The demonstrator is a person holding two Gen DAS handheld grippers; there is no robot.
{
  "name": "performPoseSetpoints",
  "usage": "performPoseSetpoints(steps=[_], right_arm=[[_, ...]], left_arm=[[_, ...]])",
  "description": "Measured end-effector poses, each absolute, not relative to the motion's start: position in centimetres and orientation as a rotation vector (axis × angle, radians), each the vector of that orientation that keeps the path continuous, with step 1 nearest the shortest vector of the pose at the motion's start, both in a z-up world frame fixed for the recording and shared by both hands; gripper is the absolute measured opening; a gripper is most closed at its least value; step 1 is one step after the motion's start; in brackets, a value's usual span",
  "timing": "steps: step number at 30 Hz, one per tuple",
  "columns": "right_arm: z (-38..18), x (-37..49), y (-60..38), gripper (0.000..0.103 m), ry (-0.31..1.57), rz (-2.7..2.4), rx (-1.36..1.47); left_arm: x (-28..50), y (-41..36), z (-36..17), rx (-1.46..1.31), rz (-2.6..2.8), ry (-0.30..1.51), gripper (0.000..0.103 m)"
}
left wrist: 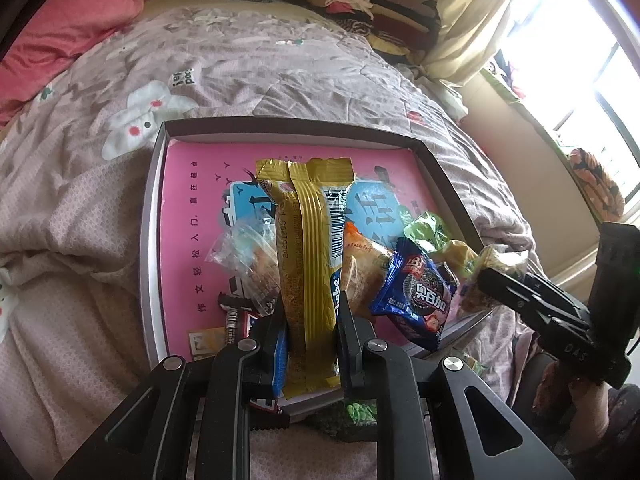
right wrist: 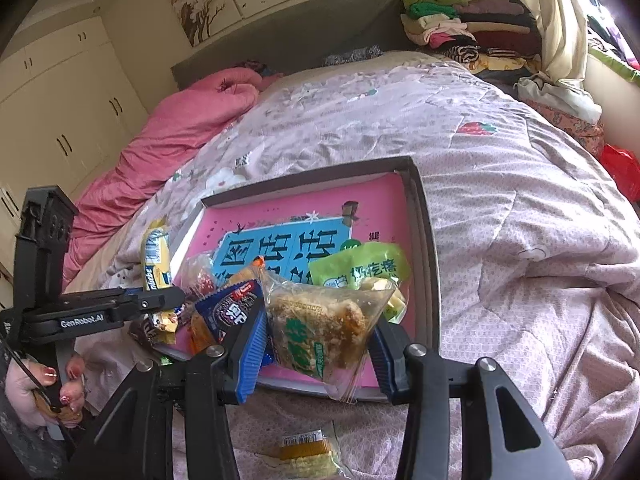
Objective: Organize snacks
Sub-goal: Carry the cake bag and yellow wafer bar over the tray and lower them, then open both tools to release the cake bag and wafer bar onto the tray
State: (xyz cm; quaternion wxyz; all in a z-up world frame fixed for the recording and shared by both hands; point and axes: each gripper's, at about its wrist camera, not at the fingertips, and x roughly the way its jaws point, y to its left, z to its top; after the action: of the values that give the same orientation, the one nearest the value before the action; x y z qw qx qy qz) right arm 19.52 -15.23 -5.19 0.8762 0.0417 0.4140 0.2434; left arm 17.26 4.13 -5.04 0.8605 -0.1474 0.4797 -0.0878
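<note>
1. Our left gripper (left wrist: pixel 310 320) is clamped tight on a long gold wafer pack (left wrist: pixel 308 248). The pack sticks up and forward from between the jaws, over the near edge of the tray.
2. Our right gripper (right wrist: pixel 320 344) is squeezed on a clear bag (right wrist: pixel 324 328) with a crumbly golden pastry inside and a green label. The blue pads (right wrist: pixel 252 356) press both sides of it, and the bag's lower corner hangs below the jaws.
3. The shallow box tray (left wrist: pixel 154 216) sits on the bed, on a pale pink quilt (left wrist: pixel 80 216). A pink printed sheet with blue lettering lines its bottom.
4. Most of the snacks are piled at the near end of the tray: a blue cookie packet (left wrist: pixel 416 300), a green packet (right wrist: pixel 360 268) behind the clear bag, an orange-wrapped one next to the wafer, plus a crinkly clear wrapper (left wrist: pixel 240 256) on the left.
5. One more wrapped snack (right wrist: pixel 308 452) lies on the quilt outside the tray, right below our right gripper.
6. In the right wrist view, a hand (right wrist: pixel 36 392) with red nails grips the left gripper's handle.
7. A pink blanket (right wrist: pixel 180 128) is bunched up at the head of the bed, and folded clothes (right wrist: pixel 460 28) are stacked by the window.
</note>
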Motion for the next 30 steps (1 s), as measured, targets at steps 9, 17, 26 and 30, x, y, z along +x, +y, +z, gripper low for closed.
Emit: performPoseSetpoints(steps=[9, 17, 26, 30], right_arm=[[-6.3, 19.8, -15.1, 0.047, 0.889, 0.501, 0.082], [-6.9, 20.0, -15.2, 0.048, 0.903, 0.485, 0.070], [-7.5, 19.9, -15.3, 0.048, 0.920, 0.481, 0.065], [-7.6, 19.9, -15.3, 0.048, 0.935, 0.478, 0.078]], left_arm=[[17.4, 3.9, -5.4, -0.302, -0.183, 1.015, 0.020], [17.5, 3.7, -6.1, -0.296, -0.179, 1.036, 0.020], [17.5, 3.4, -6.3, -0.297, -0.182, 1.039, 0.020], [17.5, 3.5, -6.4, -0.297, -0.178, 1.041, 0.021]])
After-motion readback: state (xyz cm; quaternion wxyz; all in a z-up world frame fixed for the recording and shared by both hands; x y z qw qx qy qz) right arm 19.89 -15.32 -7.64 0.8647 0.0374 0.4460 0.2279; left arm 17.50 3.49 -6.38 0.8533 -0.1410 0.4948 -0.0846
